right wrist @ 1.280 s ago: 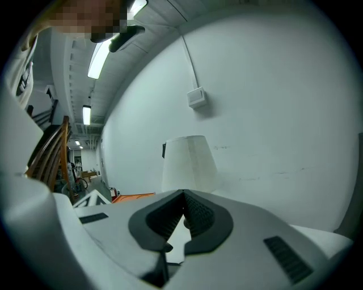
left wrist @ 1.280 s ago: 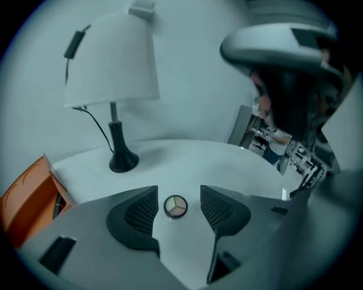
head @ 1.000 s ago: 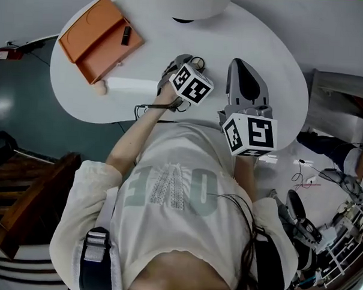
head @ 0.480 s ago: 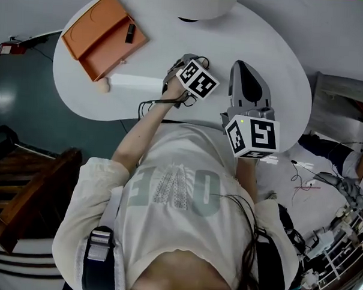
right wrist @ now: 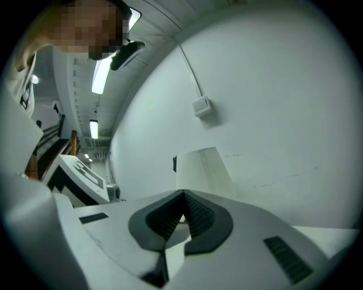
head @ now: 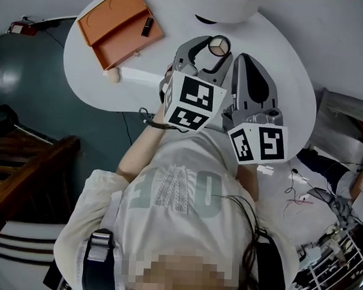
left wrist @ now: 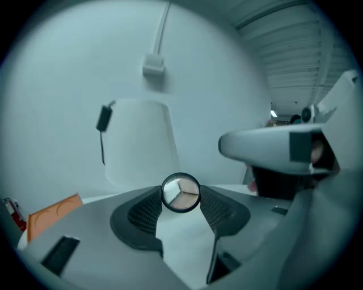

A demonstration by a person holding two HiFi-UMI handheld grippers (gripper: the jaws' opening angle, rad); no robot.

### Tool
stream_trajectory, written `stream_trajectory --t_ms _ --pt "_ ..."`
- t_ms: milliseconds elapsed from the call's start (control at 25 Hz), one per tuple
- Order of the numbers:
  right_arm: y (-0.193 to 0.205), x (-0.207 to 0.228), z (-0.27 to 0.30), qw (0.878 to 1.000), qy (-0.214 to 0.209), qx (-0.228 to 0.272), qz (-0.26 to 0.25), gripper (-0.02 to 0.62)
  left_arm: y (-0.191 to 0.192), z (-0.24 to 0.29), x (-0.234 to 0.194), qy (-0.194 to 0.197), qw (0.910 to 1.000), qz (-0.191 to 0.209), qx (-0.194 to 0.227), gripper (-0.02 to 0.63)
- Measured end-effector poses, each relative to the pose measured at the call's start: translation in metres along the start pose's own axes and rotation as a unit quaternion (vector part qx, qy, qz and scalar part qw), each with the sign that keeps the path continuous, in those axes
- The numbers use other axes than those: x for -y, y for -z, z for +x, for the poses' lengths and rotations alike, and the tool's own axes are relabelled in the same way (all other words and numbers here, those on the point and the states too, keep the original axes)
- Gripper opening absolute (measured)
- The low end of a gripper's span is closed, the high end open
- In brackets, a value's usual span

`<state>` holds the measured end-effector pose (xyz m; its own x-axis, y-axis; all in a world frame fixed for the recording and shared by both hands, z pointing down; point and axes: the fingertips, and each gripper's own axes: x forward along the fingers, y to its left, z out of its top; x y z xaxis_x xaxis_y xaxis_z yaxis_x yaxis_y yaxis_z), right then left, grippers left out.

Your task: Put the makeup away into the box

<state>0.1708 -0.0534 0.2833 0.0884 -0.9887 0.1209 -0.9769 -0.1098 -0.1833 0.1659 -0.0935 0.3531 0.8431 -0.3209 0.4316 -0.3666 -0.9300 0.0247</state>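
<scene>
My left gripper (head: 219, 48) is raised over the white table (head: 286, 74), shut on a small round makeup jar (head: 219, 45) with a black rim and beige inside. In the left gripper view the jar (left wrist: 180, 192) sits pinched between the two dark pads (left wrist: 142, 215). My right gripper (head: 244, 59) hovers just right of it, jaws pressed together with nothing between them (right wrist: 182, 197). The open orange box (head: 117, 24) lies at the table's far left, with a black lipstick (head: 147, 27) inside it.
A beige sponge (head: 113, 76) and a flat white piece (head: 139, 77) lie by the box's near edge. A white lamp shade (head: 226, 8) stands at the table's back. Dark floor and wooden stairs (head: 29, 183) lie to the left.
Both grippers have risen from the table toward the head camera. The left one now shows the round jar between its jaws. The right one has stayed shut.
</scene>
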Motion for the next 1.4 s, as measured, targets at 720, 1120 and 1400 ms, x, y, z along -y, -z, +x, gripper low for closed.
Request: stream_trajectory --t_ms 720,1120,1400 --pt "-0.031 -0.048 0.010 0.996 -0.085 0.040 -0.006 0.005 -0.044 -0.091 -0.070 -0.139 0.9856 -0.027 0.092 0.216" --pt "-0.002 -0.051 0.010 0.995 -0.096 -0.011 -0.032 0.005 0.095 -0.041 -0.205 -0.247 0.9629 -0.079 -0.074 0.216" --pt "0.000 -0.058 0.024 0.994 -0.104 -0.022 -0.035 0.005 0.153 -0.021 -0.265 -0.265 0.9364 -0.156 -0.169 0.216"
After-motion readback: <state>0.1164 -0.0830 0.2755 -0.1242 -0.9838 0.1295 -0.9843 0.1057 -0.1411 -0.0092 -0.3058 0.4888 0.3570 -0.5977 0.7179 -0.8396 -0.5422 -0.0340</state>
